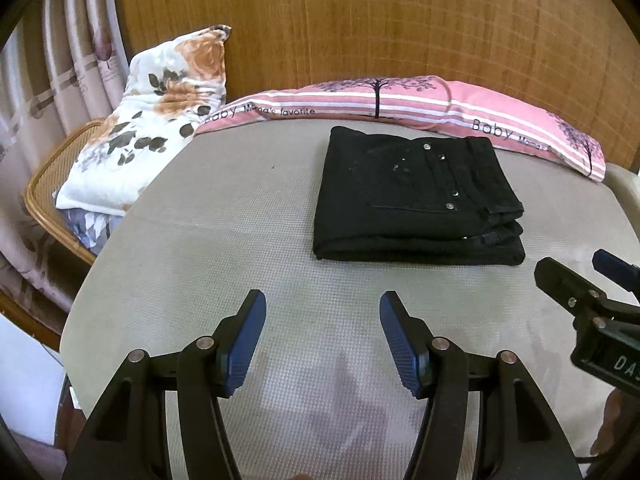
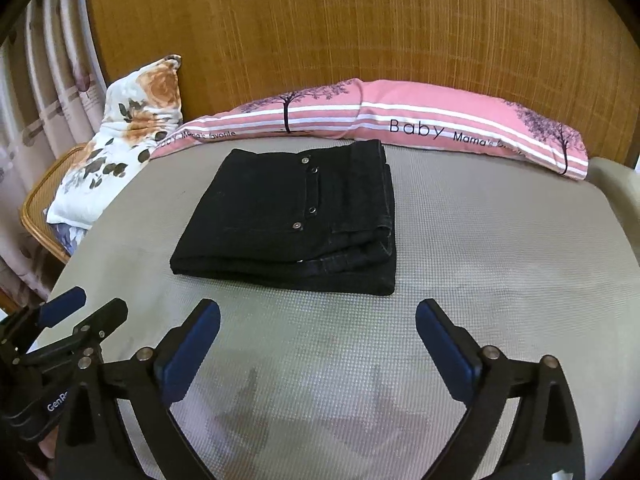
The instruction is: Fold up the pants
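Observation:
Black pants (image 1: 416,196) lie folded into a compact stack on the grey mat (image 1: 224,256), back pocket and rivets on top. They also show in the right wrist view (image 2: 296,216). My left gripper (image 1: 322,312) is open and empty, hovering over the mat short of the pants' near edge. My right gripper (image 2: 318,320) is open and empty, also short of the near edge. The right gripper shows at the right of the left wrist view (image 1: 576,276); the left gripper shows at the lower left of the right wrist view (image 2: 80,308).
A long pink striped pillow (image 2: 440,124) lies behind the pants along the wooden headboard (image 2: 320,32). A floral pillow (image 1: 160,120) rests on a rattan chair (image 1: 44,188) at the left. Curtains (image 1: 60,40) hang at the far left.

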`<state>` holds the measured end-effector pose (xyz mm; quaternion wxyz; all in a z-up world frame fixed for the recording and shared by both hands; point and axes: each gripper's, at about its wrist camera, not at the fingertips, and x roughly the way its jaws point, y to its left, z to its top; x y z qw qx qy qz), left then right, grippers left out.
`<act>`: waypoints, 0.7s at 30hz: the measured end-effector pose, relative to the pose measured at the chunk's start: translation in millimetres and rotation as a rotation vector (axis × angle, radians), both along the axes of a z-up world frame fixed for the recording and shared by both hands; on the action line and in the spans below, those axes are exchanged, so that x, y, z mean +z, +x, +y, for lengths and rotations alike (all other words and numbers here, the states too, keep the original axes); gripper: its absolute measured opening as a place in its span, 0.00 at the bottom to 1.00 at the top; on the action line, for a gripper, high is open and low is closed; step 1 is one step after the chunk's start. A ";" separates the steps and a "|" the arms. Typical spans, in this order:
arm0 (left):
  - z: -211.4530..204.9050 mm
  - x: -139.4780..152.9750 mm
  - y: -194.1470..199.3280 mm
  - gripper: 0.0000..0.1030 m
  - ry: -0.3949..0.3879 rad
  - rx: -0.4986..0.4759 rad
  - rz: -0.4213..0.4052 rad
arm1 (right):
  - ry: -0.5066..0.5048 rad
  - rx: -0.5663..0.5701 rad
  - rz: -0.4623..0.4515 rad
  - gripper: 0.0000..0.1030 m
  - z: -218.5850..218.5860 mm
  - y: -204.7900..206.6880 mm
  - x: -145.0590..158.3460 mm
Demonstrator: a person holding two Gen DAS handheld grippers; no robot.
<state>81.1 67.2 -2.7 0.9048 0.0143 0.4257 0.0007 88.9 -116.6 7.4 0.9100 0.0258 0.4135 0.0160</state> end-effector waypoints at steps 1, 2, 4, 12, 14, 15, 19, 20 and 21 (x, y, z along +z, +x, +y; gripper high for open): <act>-1.0 0.4 -1.5 0.58 0.003 -0.001 -0.001 | -0.005 0.000 -0.001 0.96 1.8 -0.3 0.2; -1.9 0.6 -2.9 0.58 0.005 -0.001 -0.002 | -0.008 -0.001 0.000 0.96 2.6 -1.4 0.4; -2.6 0.5 -3.4 0.58 0.005 -0.003 -0.003 | -0.005 0.005 -0.001 0.96 4.3 -3.7 0.6; -5.0 0.2 -7.2 0.58 0.010 0.000 -0.003 | -0.035 0.028 -0.003 0.96 11.4 -8.3 -1.2; -5.6 0.0 -7.9 0.58 0.011 0.000 -0.002 | -0.036 0.029 -0.002 0.96 11.5 -8.5 -1.5; -5.2 -0.1 -7.7 0.58 0.009 0.000 -0.002 | -0.037 0.029 -0.001 0.96 11.4 -8.8 -1.5; -6.7 -1.1 -8.7 0.58 0.012 -0.002 -0.003 | -0.038 0.027 -0.003 0.96 11.8 -9.4 -2.2; -6.8 -1.2 -8.6 0.58 0.010 -0.003 -0.003 | -0.036 0.027 -0.002 0.96 11.8 -9.6 -2.2; -8.1 -1.6 -9.2 0.58 0.011 -0.006 -0.001 | -0.032 0.028 -0.001 0.97 11.8 -9.6 -2.3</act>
